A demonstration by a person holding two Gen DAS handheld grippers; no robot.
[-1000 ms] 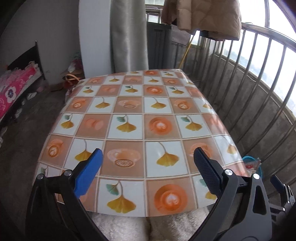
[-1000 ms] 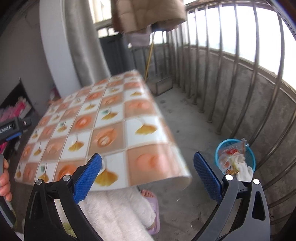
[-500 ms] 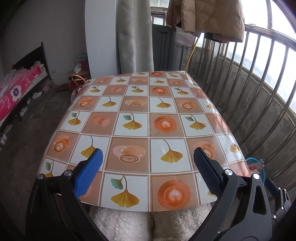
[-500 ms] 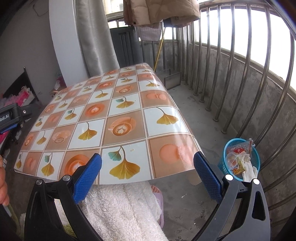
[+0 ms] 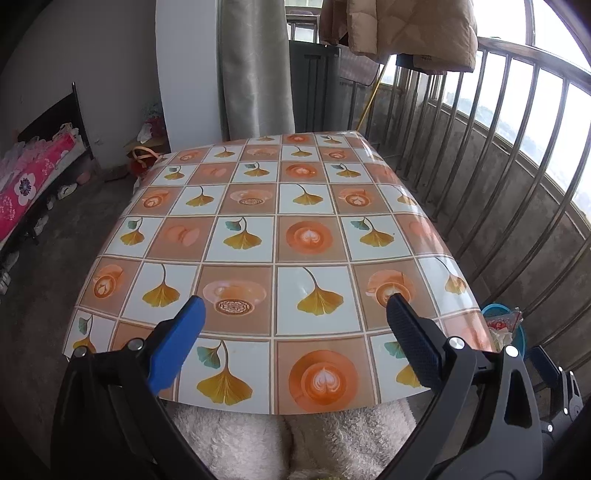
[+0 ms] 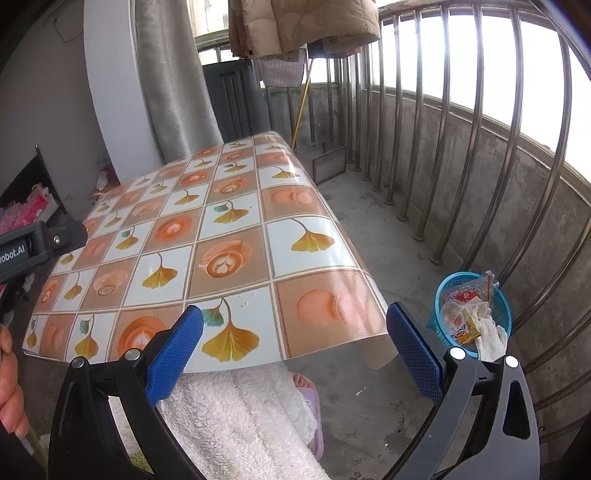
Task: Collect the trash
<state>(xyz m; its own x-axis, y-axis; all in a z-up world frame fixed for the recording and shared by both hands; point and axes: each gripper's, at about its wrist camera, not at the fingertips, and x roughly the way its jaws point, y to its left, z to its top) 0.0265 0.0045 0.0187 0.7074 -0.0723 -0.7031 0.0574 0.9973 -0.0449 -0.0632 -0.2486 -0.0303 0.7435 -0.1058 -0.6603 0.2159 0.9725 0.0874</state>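
Nearest, the left gripper (image 5: 295,332) and the right gripper (image 6: 294,334) each show black plastic arms ending in blue, diamond-textured pads, spread wide with nothing between them. Below them lies a fluffy white terry garment (image 6: 236,413) over the seated person's legs, with a foot in a pale pink slipper (image 6: 314,402) on the rough concrete floor. Ahead, the table (image 5: 280,236) carries a glossy plastic cloth printed in squares of yellow ginkgo leaves and orange latte cups; its surface is bare. At the table's right corner, on the floor against the railing, stands a small round blue mesh basket (image 6: 502,310) holding the trash (image 6: 467,317): crumpled white tissue and red and yellow wrappers whose print is too small to read. The left device's body reads "obot.AI" in the right view. Farther off rise steel railing bars (image 6: 458,155), a grey curtain (image 5: 255,66) and a hanging quilted tan jacket (image 5: 417,29).
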